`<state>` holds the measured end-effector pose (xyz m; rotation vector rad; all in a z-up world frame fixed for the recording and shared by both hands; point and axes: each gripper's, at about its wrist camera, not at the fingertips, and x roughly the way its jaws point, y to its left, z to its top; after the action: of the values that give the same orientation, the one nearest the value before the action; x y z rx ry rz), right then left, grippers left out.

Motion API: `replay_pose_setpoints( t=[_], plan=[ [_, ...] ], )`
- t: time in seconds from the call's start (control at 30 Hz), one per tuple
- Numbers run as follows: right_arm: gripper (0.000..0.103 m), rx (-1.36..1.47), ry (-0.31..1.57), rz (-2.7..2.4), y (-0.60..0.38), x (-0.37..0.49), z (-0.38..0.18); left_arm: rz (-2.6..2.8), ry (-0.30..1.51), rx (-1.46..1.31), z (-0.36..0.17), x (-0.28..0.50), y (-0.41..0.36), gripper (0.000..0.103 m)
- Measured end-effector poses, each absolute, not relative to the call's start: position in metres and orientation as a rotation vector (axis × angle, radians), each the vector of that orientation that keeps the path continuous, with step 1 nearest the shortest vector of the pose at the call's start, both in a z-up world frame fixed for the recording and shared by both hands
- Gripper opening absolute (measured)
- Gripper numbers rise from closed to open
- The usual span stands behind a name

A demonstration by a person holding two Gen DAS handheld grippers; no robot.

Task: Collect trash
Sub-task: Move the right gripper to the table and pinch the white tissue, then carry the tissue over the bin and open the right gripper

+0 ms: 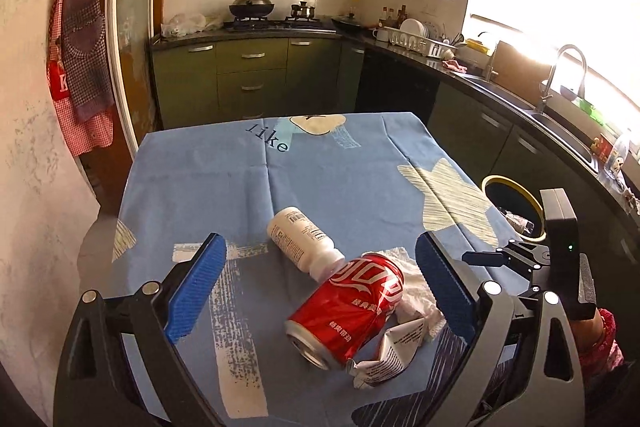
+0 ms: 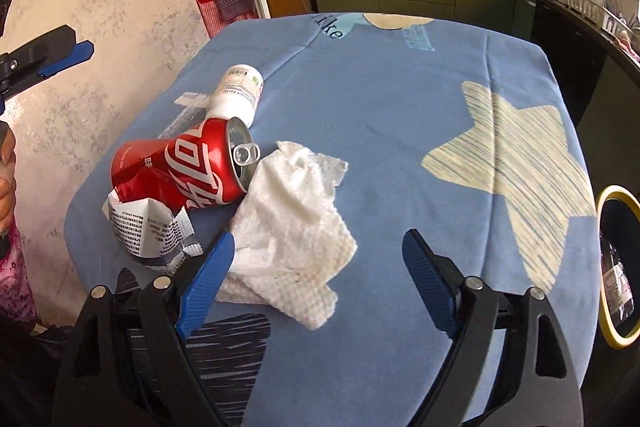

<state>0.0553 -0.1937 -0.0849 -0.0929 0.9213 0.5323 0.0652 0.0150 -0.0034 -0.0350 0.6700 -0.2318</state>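
A dented red cola can (image 1: 348, 311) lies on its side on the blue tablecloth (image 1: 320, 179). A white plastic bottle (image 1: 304, 241) lies touching its far end. A crumpled white paper towel (image 1: 416, 291) and a crumpled printed wrapper (image 1: 384, 359) lie beside the can. My left gripper (image 1: 320, 291) is open, above and around the can and bottle. My right gripper (image 2: 320, 275) is open and empty, with the paper towel (image 2: 288, 227) between its fingers. The can (image 2: 180, 171), bottle (image 2: 238, 95) and wrapper (image 2: 148, 231) lie to its left.
A yellow-rimmed black bin (image 1: 516, 207) with trash inside stands beside the table's right edge; it also shows in the right wrist view (image 2: 616, 267). Green kitchen cabinets (image 1: 248, 75), a stove and a sink counter (image 1: 520, 99) lie beyond. A wall with hanging aprons (image 1: 80, 47) is on the left.
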Motion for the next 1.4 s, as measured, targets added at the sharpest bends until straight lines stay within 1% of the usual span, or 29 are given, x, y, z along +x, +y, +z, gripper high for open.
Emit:
replay_pose_setpoints(
  t=[0.07,0.17,0.23,0.3,0.4,0.43,0.5,0.57,0.6,0.73,0.87,1.2,1.4],
  plan=[
    [0.079,-0.11,0.933,0.535,-0.185,0.057,-0.089,-0.244,0.676,-0.044,-0.008,0.063,0.015,0.094],
    [0.071,-0.128,0.957,0.543,-0.178,0.061,-0.096,-0.26,0.679,-0.055,-0.014,0.062,0.012,0.094],
    [0.068,-0.145,0.967,0.547,-0.173,0.062,-0.1,-0.262,0.68,-0.065,-0.015,0.062,0.012,0.094],
    [0.068,-0.162,0.964,0.541,-0.169,0.062,-0.101,-0.265,0.683,-0.077,-0.017,0.063,0.014,0.094],
    [0.062,-0.172,0.964,0.54,-0.167,0.063,-0.1,-0.263,0.684,-0.082,-0.018,0.062,0.015,0.094],
    [0.058,-0.175,0.964,0.542,-0.167,0.062,-0.1,-0.262,0.684,-0.083,-0.019,0.061,0.015,0.094],
    [0.048,-0.18,0.96,0.549,-0.166,0.06,-0.1,-0.261,0.686,-0.085,-0.019,0.061,0.015,0.094],
    [0.03,-0.179,0.959,0.568,-0.164,0.059,-0.099,-0.261,0.688,-0.082,-0.02,0.061,0.013,0.094],
    [0.028,-0.178,0.957,0.573,-0.163,0.057,-0.098,-0.261,0.689,-0.081,-0.02,0.061,0.012,0.094],
    [0.013,-0.173,0.941,0.566,-0.165,0.056,-0.095,-0.267,0.698,-0.072,-0.022,0.064,0.007,0.094],
    [0.01,-0.158,0.934,0.562,-0.169,0.056,-0.093,-0.271,0.7,-0.064,-0.022,0.065,0.001,0.094],
    [0.01,-0.12,0.893,0.53,-0.193,0.052,-0.08,-0.291,0.701,-0.042,-0.019,0.067,-0.014,0.094],
    [0.01,-0.073,0.844,0.475,-0.225,0.047,-0.062,-0.309,0.692,-0.037,-0.014,0.068,-0.024,0.094]
  ],
)
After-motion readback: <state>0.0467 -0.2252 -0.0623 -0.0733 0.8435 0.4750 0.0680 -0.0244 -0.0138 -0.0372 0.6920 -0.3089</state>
